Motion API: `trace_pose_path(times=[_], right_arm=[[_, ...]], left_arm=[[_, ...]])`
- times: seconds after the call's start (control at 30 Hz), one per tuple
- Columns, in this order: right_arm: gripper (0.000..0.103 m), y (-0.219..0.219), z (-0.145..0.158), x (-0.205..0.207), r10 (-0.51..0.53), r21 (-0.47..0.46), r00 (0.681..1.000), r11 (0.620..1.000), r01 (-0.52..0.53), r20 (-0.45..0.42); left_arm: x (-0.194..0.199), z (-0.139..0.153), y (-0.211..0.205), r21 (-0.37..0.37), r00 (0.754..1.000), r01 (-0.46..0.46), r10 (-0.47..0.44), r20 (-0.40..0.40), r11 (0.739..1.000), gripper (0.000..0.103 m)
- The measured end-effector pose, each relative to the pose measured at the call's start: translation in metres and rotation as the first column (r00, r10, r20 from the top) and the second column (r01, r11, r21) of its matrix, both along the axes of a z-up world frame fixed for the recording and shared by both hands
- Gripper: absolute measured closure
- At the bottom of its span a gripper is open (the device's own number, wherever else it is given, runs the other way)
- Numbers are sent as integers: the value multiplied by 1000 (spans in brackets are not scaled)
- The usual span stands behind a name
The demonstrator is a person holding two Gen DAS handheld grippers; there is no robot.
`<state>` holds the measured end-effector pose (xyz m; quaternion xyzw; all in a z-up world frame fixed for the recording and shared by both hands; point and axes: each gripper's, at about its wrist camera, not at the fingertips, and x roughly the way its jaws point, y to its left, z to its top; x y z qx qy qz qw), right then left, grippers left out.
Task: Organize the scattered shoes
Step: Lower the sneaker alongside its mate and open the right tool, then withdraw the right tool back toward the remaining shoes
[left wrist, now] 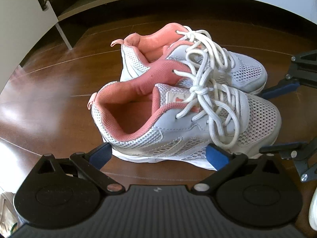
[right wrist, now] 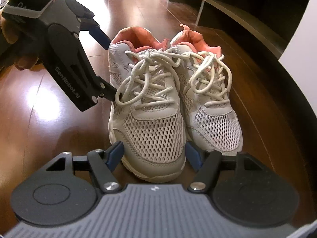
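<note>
Two sneakers stand side by side on the wooden floor (left wrist: 49, 83), touching each other, near an open cabinet (left wrist: 65, 10). From the left wrist view, the near sneaker (left wrist: 178, 130) lies crosswise in front of the left gripper (left wrist: 158, 154), and the far sneaker (left wrist: 198, 59) is just behind it. The left gripper is spread wide, its blue fingers (left wrist: 100, 155) along the side of the near sneaker. The right gripper (right wrist: 153, 154) is also spread, its fingers on both sides of that sneaker's toe, perhaps touching it. The white laces (right wrist: 158, 69) are loose and lie tangled across both shoes. I judge the pair is already aligned, and the step now is to grasp it. The next move needs both grippers to close firmly and lift together, keeping the laces from catching.
</note>
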<state>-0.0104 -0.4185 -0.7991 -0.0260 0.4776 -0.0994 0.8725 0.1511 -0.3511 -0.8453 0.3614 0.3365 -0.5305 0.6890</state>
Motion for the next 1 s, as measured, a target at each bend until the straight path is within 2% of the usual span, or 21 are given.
trace_pose_path(times=[0.27,0.43,0.57,0.63,0.7,0.8,0.87,0.97,1.0], right_arm=[[40,-11,-1,-1,-69,-25,998,997,69,7],[37,-7,-3,0,-95,-18,996,995,94,-3],[35,-2,5,-4,-108,-5,994,994,108,-31],[27,0,13,-8,-141,-7,990,990,141,-21],[23,3,22,-12,-130,-4,991,991,130,3],[21,13,29,-15,-83,10,997,997,82,6],[21,25,26,-13,-34,39,999,999,35,-28],[21,44,22,-7,37,104,998,994,-31,-52],[21,50,22,-5,59,125,997,991,-52,-52]], left_arm=[[5,-1,-23,-20,1000,-12,12,5,1000,0],[3,2,-17,-25,999,-49,49,-1,998,1],[-9,13,21,6,998,-57,57,10,998,1],[-17,20,48,33,998,-67,67,4,997,1],[-24,29,83,72,995,-94,95,-16,993,1],[-43,39,152,143,976,-202,211,-46,969,1],[-50,43,178,164,960,-262,274,-56,951,1],[-60,51,220,183,911,-387,405,-75,904,1],[-63,56,236,172,884,-444,461,-72,879,1]])
